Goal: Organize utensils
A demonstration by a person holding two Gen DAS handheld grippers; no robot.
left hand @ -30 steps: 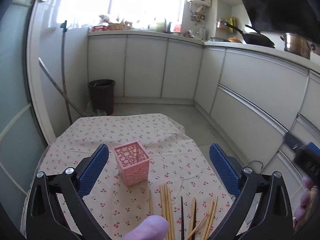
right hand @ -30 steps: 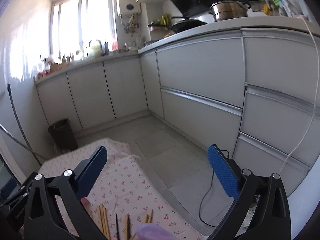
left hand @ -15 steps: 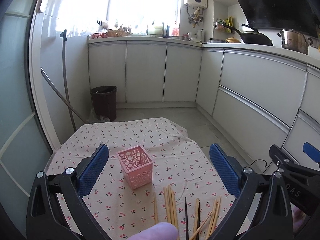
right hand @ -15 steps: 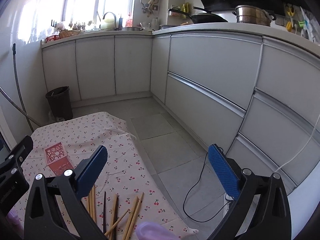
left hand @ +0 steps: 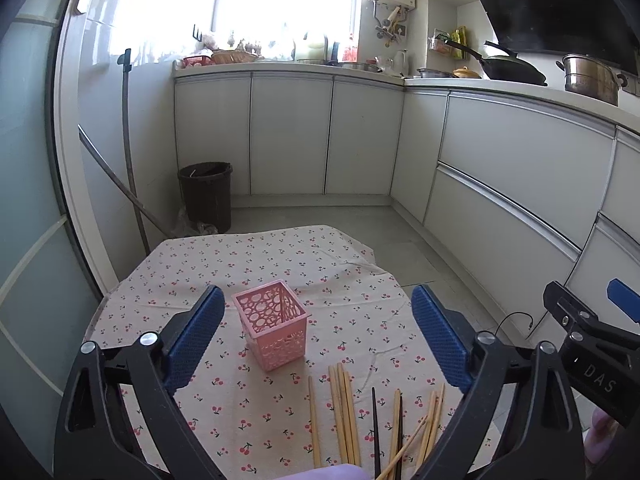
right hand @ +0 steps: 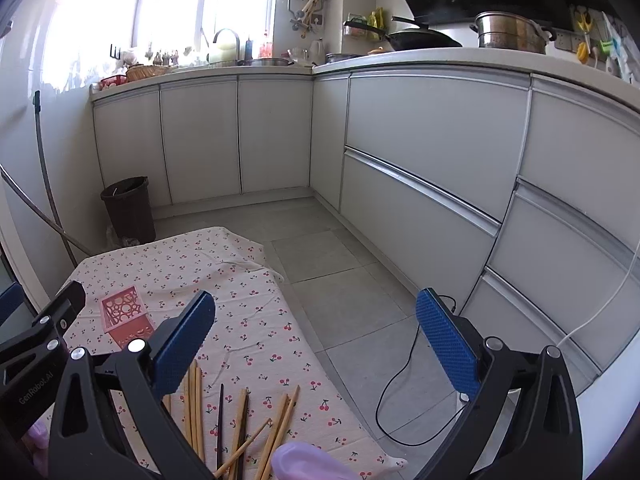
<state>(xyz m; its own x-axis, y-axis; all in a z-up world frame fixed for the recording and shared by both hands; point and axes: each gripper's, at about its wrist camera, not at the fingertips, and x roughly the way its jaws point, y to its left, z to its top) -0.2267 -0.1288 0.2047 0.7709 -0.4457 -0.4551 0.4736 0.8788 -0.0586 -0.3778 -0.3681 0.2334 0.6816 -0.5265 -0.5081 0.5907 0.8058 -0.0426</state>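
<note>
A pink perforated square basket [left hand: 272,324] stands upright on a low table with a cherry-print cloth [left hand: 248,264]; it also shows in the right wrist view [right hand: 126,316]. Several wooden chopsticks [left hand: 344,412] and a dark one [left hand: 375,428] lie loose on the cloth at the near edge, also seen in the right wrist view [right hand: 240,420]. My left gripper [left hand: 316,336] is open and empty, held above the basket and chopsticks. My right gripper [right hand: 316,340] is open and empty, over the table's right edge and the floor.
A dark waste bin [left hand: 206,196] and leaning poles [left hand: 128,168] stand beyond the table at the left. White kitchen cabinets [right hand: 420,168] run along the back and right. A black cable [right hand: 400,392] lies on the tiled floor right of the table.
Both grippers have drawn back and tilted so that more of the table shows. The right wrist view has swung left and down, bringing the basket and chopsticks into sight. Both stay open.
</note>
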